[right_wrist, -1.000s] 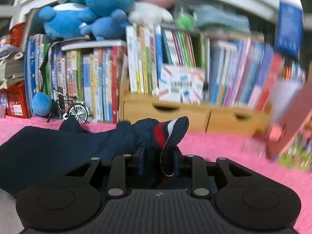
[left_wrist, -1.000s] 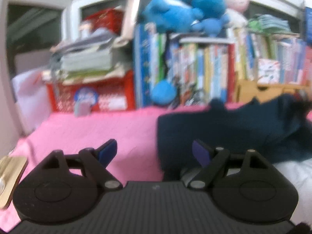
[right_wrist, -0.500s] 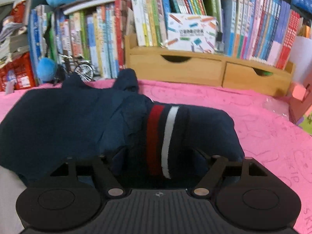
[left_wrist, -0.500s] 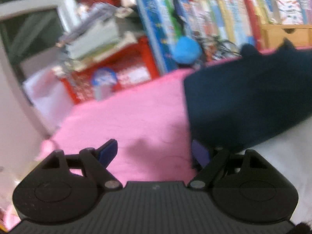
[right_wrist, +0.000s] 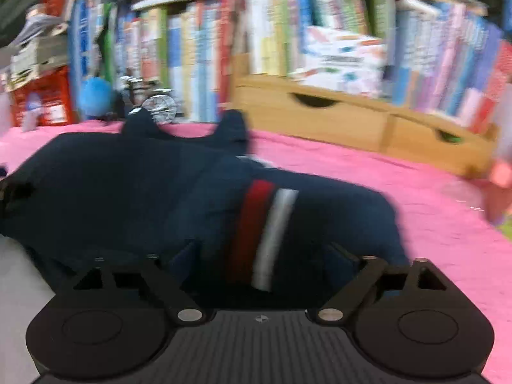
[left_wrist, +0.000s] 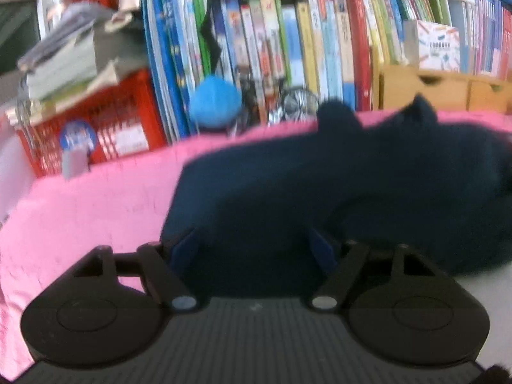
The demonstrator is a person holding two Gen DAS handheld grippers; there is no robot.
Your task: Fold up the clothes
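A dark navy garment (left_wrist: 336,192) lies on the pink blanket (left_wrist: 89,204). In the right wrist view the garment (right_wrist: 128,192) shows a sleeve cuff with a red and white stripe (right_wrist: 265,224) lying on top. My left gripper (left_wrist: 252,249) is open, its blue-padded fingers spread over the garment's near left edge. My right gripper (right_wrist: 265,256) is open, its fingers spread either side of the striped cuff, which lies loose between them.
A row of books (left_wrist: 288,48) and a wooden drawer unit (right_wrist: 352,121) line the back. A red basket (left_wrist: 96,128) with stacked papers stands at the back left. A white surface (left_wrist: 480,288) borders the blanket on the near side.
My right gripper opened and let go of the striped cuff, which now lies on the garment. My left gripper moved right, over the garment's near left edge, still open.
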